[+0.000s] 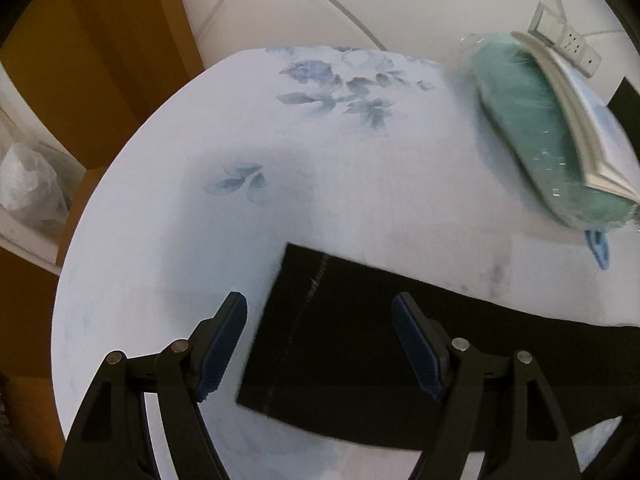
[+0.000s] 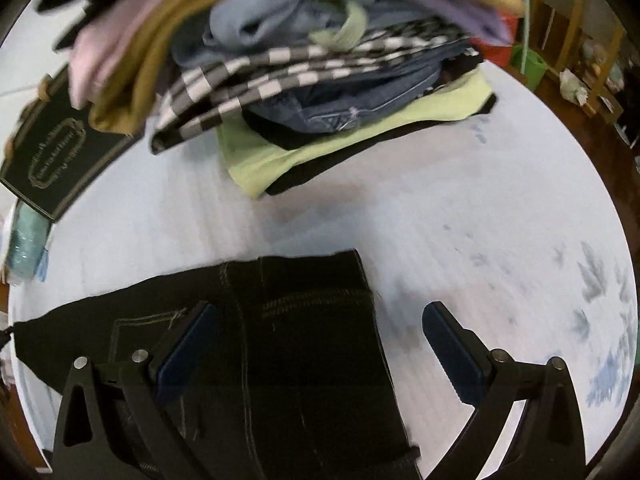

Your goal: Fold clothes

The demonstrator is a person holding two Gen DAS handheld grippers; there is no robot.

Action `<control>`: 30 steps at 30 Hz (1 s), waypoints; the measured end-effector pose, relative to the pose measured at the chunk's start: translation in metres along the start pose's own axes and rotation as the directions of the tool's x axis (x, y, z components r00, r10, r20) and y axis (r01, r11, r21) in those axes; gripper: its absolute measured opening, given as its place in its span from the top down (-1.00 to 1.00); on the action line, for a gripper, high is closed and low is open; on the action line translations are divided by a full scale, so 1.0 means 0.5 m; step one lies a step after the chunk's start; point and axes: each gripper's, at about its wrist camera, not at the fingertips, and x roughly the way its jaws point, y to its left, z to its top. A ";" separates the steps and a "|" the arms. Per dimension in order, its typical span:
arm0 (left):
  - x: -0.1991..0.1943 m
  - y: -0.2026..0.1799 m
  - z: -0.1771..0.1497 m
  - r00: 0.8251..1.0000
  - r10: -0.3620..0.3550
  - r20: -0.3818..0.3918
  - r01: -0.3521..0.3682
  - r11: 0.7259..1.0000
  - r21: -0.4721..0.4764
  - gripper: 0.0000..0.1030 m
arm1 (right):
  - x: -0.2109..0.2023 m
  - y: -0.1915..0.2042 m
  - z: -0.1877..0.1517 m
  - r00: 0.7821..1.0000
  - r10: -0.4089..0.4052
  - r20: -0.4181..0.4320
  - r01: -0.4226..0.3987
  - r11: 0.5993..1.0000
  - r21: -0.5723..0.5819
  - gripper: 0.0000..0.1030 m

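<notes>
Black trousers [image 1: 360,340] lie flat on a round table [image 1: 160,240] with a pale floral cloth. The left gripper [image 1: 320,344] hangs over the hem end, jaws wide apart, empty. The right gripper [image 2: 320,344] is also spread open, above the waist end. A clothes pile [image 2: 300,80] sits at twelve o'clock.

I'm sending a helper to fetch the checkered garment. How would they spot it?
On the round table with the pale floral cloth, look at the heap of clothes at its far side. The black-and-white checkered garment lies midway, under the mustard-yellow fabric and over blue denim. Nothing else in the heap is checkered.
</notes>
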 end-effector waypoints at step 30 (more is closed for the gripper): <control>-0.004 -0.076 0.003 0.999 0.028 0.032 -0.030 0.999 0.040 0.70 | -0.020 0.087 -0.030 1.000 -0.015 0.017 0.018 0.987 -0.160 0.52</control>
